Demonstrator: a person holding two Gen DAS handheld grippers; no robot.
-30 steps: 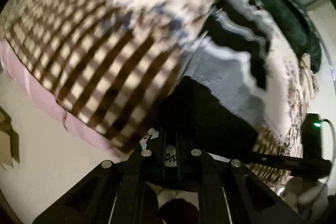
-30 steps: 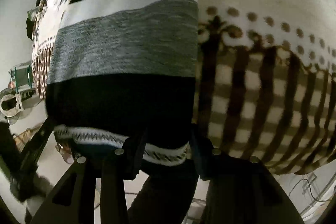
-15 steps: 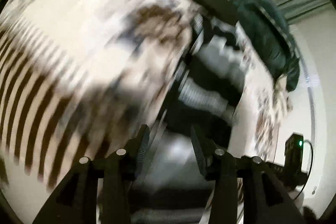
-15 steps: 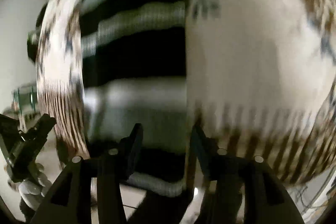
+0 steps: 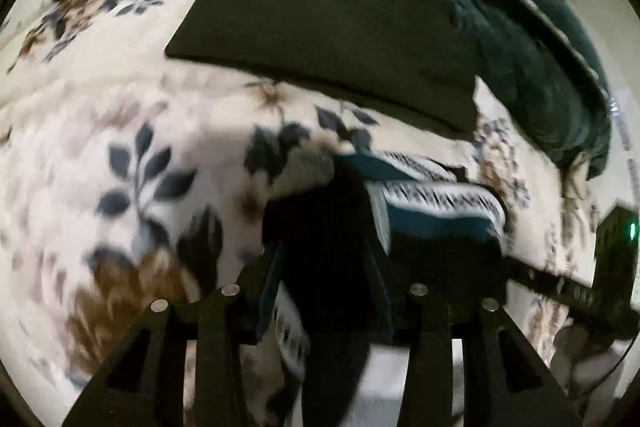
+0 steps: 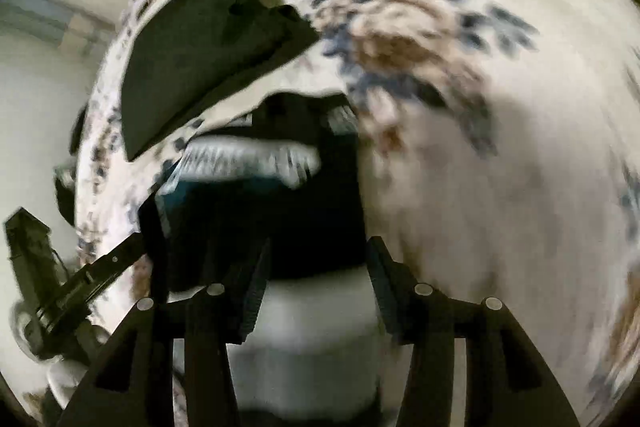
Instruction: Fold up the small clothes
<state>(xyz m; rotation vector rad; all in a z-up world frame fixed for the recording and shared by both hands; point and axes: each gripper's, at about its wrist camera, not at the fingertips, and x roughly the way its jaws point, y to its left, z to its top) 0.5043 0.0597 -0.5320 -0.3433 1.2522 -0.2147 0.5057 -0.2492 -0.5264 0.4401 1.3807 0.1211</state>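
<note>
Since second ago we carried striped sweater (image 5: pixel 436 203) forward over bedspread (image 5: pixel 120 131); checked border gone from view. Left gripper (image 5: pixel 328 291) clamps dark fold, lower centre. Right gripper (image 6: pixel 316 287) spread, fabric between fingers. We see folded black garment (image 5: pixel 320 23) upper centre, dark green jacket (image 5: pixel 532 39) upper right. White wall at frame edges.

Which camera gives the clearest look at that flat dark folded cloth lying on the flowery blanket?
The left wrist view: the dark folded cloth lies whole and sharp on the blanket. The right wrist view shows it smaller, skewed and blurrier.
</note>
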